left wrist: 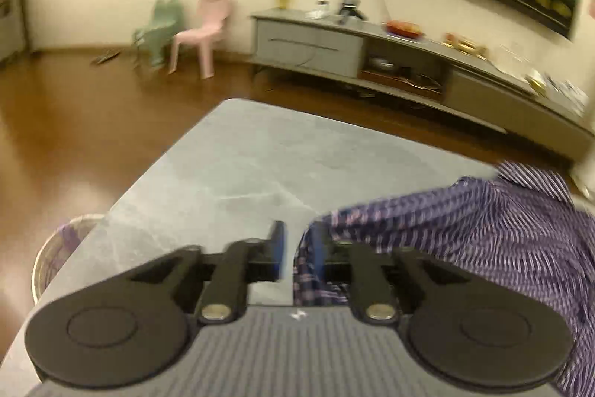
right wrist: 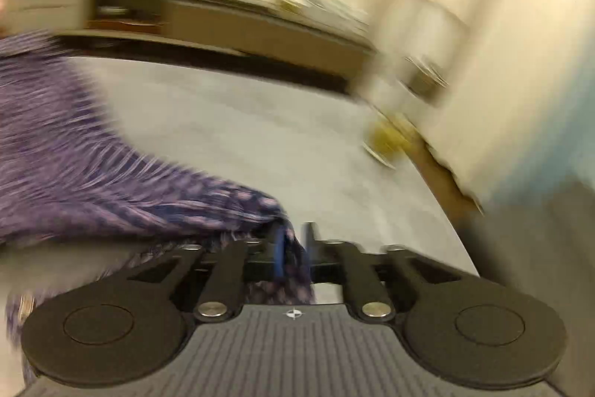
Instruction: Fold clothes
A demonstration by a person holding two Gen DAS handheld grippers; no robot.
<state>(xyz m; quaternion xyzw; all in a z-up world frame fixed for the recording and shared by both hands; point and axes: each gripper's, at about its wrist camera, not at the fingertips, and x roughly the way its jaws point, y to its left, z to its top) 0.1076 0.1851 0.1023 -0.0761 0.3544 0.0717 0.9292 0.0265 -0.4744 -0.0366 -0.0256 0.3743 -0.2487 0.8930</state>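
Observation:
A purple and white striped shirt (left wrist: 483, 229) lies bunched on the grey marble table (left wrist: 241, 166), filling the right side of the left wrist view. My left gripper (left wrist: 297, 244) has a fold of it against its right finger. A bare gap shows beside the left blue pad, so the jaws stand partly apart. In the blurred right wrist view the shirt (right wrist: 74, 155) spreads over the left of the table (right wrist: 260, 136). One end runs into my right gripper (right wrist: 293, 244), where cloth fills the space between the pads.
A round basket (left wrist: 55, 255) stands on the floor at the table's left corner. A long grey TV cabinet (left wrist: 372, 43) and a pink chair (left wrist: 200, 32) line the far wall. A small yellow object (right wrist: 386, 140) sits at the table's far right edge.

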